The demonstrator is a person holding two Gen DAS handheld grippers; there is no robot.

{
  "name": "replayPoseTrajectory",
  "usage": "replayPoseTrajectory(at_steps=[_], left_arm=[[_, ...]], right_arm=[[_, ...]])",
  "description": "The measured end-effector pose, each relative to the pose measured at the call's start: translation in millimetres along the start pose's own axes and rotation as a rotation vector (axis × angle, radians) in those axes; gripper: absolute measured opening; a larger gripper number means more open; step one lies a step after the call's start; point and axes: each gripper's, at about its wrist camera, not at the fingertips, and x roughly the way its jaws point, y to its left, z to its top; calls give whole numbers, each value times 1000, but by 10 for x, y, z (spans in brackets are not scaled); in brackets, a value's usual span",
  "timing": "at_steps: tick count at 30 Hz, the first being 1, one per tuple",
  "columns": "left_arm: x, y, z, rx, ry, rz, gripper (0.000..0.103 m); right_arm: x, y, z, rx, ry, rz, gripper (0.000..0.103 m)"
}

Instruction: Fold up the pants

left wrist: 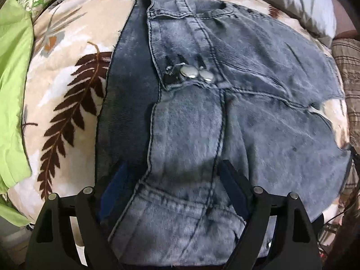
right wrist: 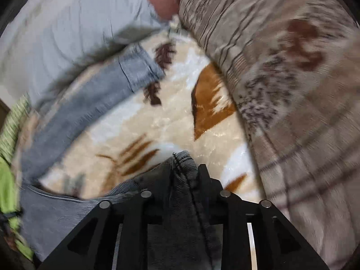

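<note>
Faded blue jeans (left wrist: 225, 103) lie on a cream blanket with a leaf print (left wrist: 67, 94), waist end folded over, two metal buttons (left wrist: 195, 73) showing. My left gripper (left wrist: 177, 180) hovers over the denim near its lower part, fingers wide apart with cloth lying between them. My right gripper (right wrist: 182, 175) is shut on a seamed edge of the jeans (right wrist: 182, 164) and holds it above the blanket (right wrist: 157, 123). A jeans leg (right wrist: 90, 94) stretches away to the upper left in the blurred right wrist view.
A lime green cloth (left wrist: 13, 90) lies at the left. A grey pillow (left wrist: 292, 2) lies beyond the jeans. A brown striped quilt (right wrist: 292, 90) bounds the right side of the blanket.
</note>
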Motion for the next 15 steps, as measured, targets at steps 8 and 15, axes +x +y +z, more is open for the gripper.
replayPoseTrajectory(at_steps=[8, 15], left_arm=[[-262, -51, -348, 32, -72, -140, 84], [-65, -324, -360, 95, -46, -41, 84]], right_arm=[[-311, -249, -710, 67, 36, -19, 47], [-474, -33, -802, -54, -5, -117, 15]])
